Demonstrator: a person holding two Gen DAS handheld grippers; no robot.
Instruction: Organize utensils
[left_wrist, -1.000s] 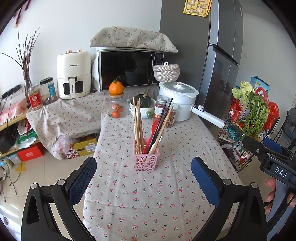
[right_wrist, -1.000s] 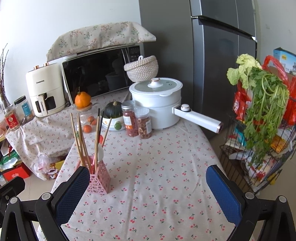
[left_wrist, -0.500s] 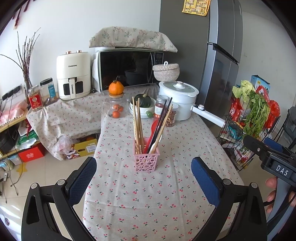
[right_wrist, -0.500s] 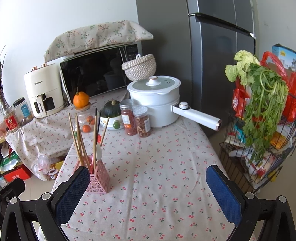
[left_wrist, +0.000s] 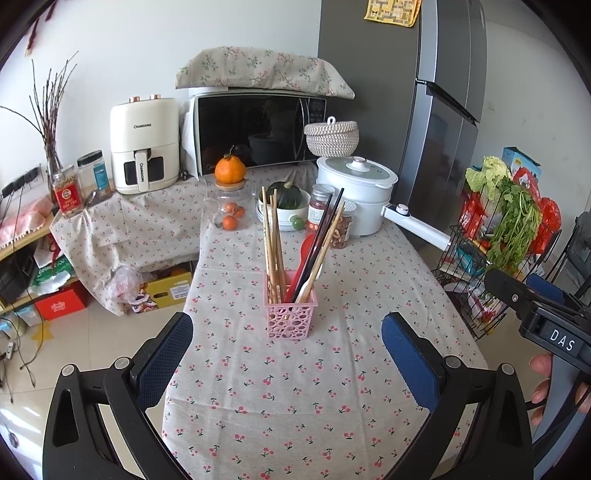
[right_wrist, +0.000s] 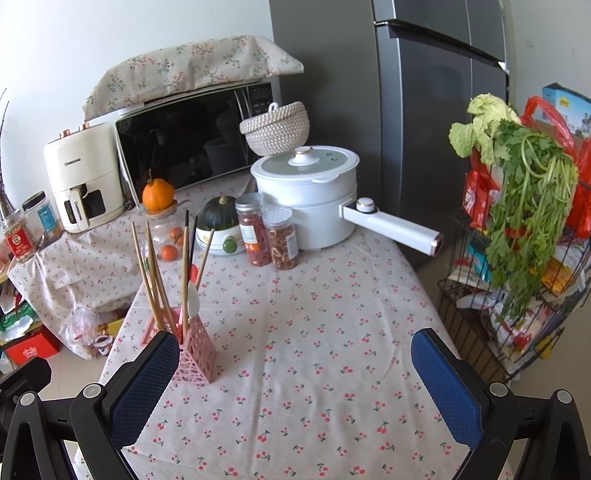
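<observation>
Both empty, spread wide: left tongs (left_wrist: 286, 356) facing the holder (left_wrist: 290, 315), just ahead between its pads; right tongs (right_wrist: 295, 373) beside, holder (right_wrist: 192, 352) touching or behind left pad. Chopsticks (left_wrist: 273, 240) upright inside, ready for picking.

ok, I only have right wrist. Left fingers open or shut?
Observer: Open and empty. The left gripper is pointed at the basket, which sits ahead of it, untouched.
Operator: Who's holding the right one? Can't see from here.
Observer: A hand is wrapped on the handle of the right gripper, at the left view's right edge, under a DAS label.
</observation>
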